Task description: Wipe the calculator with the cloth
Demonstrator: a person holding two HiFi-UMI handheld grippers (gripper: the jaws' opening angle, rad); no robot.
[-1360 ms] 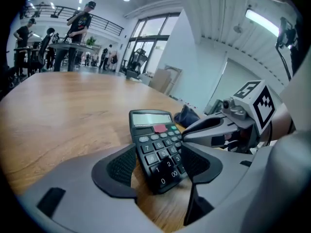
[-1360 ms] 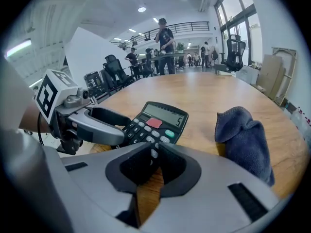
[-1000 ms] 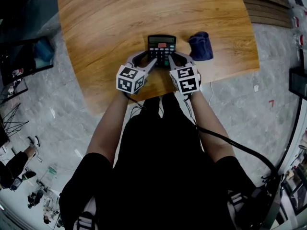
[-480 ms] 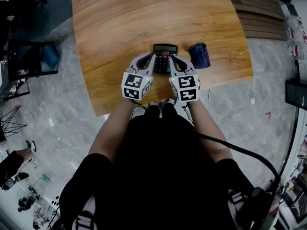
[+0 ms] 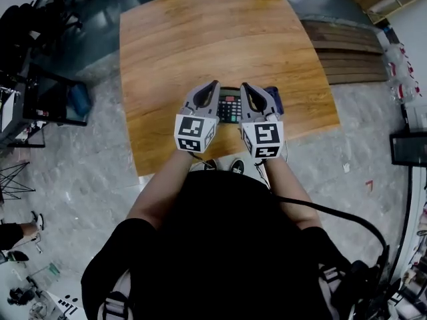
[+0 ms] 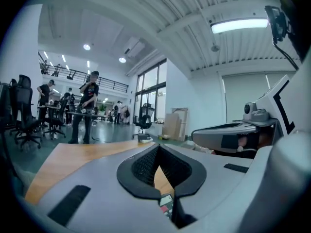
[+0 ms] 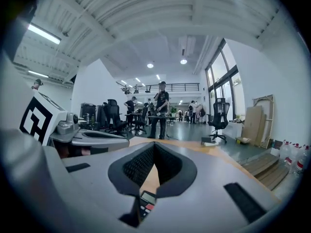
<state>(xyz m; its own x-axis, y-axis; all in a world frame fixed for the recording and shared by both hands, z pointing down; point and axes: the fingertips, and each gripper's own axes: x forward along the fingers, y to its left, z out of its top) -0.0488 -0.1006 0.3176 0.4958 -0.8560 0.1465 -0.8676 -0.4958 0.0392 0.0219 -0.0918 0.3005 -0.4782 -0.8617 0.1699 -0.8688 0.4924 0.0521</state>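
Both tongs are held up over the near edge of the counter [image 5: 213,39], side by side, pointing away from the person. The left tongs [image 5: 214,85] are clenched with nothing between them, and so are the right tongs [image 5: 243,85] — in each gripper view the tips meet. The calculator [image 5: 230,107] lies flat on the counter below, showing between the two and partly covered by them. The cloth [image 5: 277,102] — dark blue, bunched — sits just right of the calculator, largely hidden behind the right tongs.
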